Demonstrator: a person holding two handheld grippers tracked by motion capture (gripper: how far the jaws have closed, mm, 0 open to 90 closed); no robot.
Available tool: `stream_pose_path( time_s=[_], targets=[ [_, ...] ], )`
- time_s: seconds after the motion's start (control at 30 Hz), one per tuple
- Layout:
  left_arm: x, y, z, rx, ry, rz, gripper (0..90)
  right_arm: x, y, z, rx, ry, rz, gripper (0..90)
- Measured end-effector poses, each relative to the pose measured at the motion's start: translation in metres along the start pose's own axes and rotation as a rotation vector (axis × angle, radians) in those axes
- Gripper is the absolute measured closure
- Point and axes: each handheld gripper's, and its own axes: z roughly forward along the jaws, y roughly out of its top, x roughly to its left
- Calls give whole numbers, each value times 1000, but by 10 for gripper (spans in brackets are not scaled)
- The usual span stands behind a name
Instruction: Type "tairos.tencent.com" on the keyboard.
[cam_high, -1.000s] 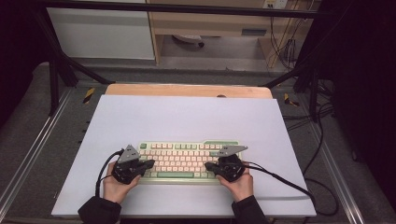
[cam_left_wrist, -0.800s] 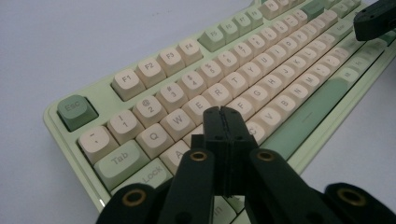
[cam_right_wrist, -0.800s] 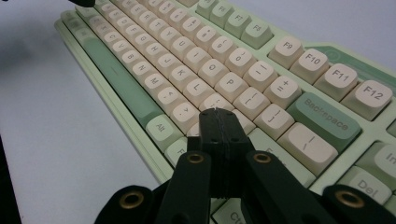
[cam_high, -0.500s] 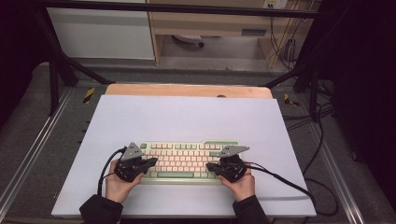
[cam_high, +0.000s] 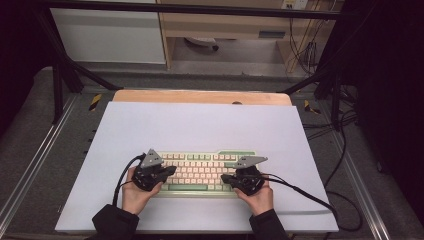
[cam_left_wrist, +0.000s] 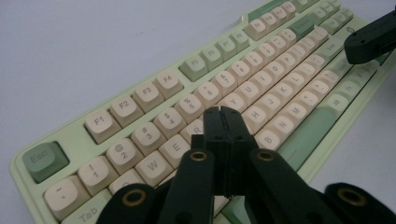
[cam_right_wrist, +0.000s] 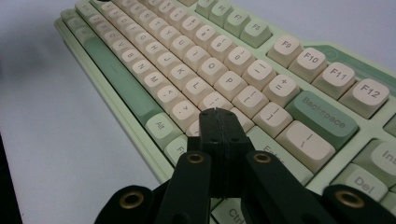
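Green-and-cream keyboard (cam_high: 202, 171) lies on the white mat (cam_high: 200, 125), near its front edge. Left gripper (cam_left_wrist: 221, 112) hovers over the keyboard's left keys, jaws pressed together with nothing between; tip possibly touching a key, hard to tell. Right gripper (cam_right_wrist: 216, 112) likewise closed and empty above the keyboard's right end.

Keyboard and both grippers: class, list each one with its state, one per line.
keyboard: flat on the white table sheet, right way up, nothing resting on its keys.
left gripper: jaws shut, empty, tips over the letter keys.
right gripper: jaws shut, empty, tips over the keys near Enter.
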Motion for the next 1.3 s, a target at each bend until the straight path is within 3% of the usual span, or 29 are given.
stream_pose_path(
  time_s=[0.73, 1.3],
  targets=[
    [-4, 8, 33, 29, 16, -4, 900, -1, 0, 0, 3, 0, -3, 900],
    [-4, 5, 40, 37, 21, 1, 900, -1, 0, 0, 0, 0, 0, 900]
  ],
)
